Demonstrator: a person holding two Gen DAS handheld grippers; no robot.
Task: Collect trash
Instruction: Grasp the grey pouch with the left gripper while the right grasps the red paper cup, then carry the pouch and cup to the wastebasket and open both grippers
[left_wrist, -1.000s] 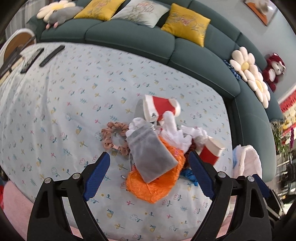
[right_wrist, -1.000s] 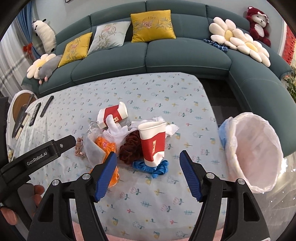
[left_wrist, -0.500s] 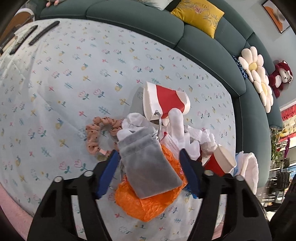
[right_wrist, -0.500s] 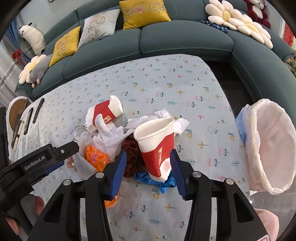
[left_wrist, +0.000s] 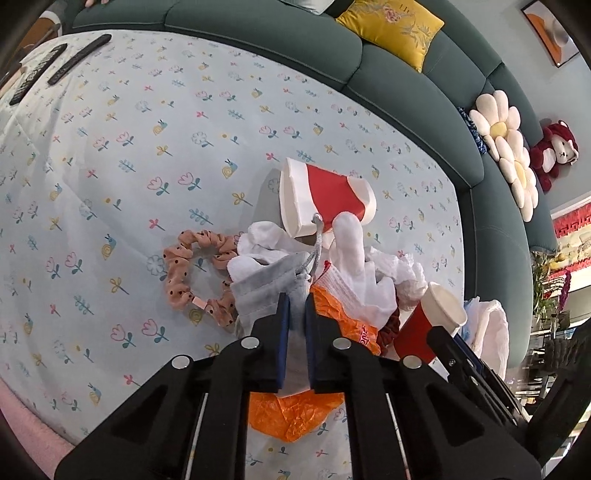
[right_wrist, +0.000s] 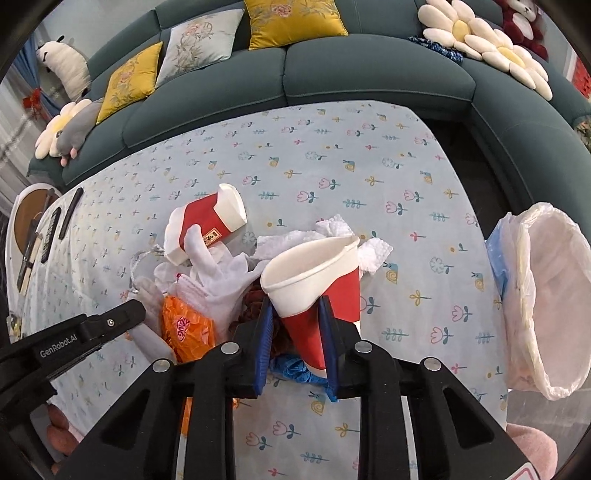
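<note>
A trash pile lies on the flowered table (left_wrist: 147, 129). My left gripper (left_wrist: 296, 306) is shut on a grey drawstring pouch (left_wrist: 266, 291) that lies over an orange plastic bag (left_wrist: 288, 413). My right gripper (right_wrist: 297, 314) is shut on an upright red-and-white paper cup (right_wrist: 317, 280), squeezing its rim. A second red paper cup (right_wrist: 207, 225) lies on its side behind the pile, also seen in the left wrist view (left_wrist: 325, 199). White gloves (right_wrist: 218, 273), crumpled tissue (right_wrist: 369, 251) and a blue wad (right_wrist: 295, 369) lie around them.
A white-lined trash bin (right_wrist: 546, 295) stands off the table's right edge. A pink scrunchie (left_wrist: 192, 273) lies left of the pile. Remotes (left_wrist: 77, 59) lie at the far left. A teal sofa (right_wrist: 332, 74) with cushions curves behind the table.
Both grippers moved down and forward and shut: the left on the grey pouch, the right on the upright paper cup, which now looks squeezed.
</note>
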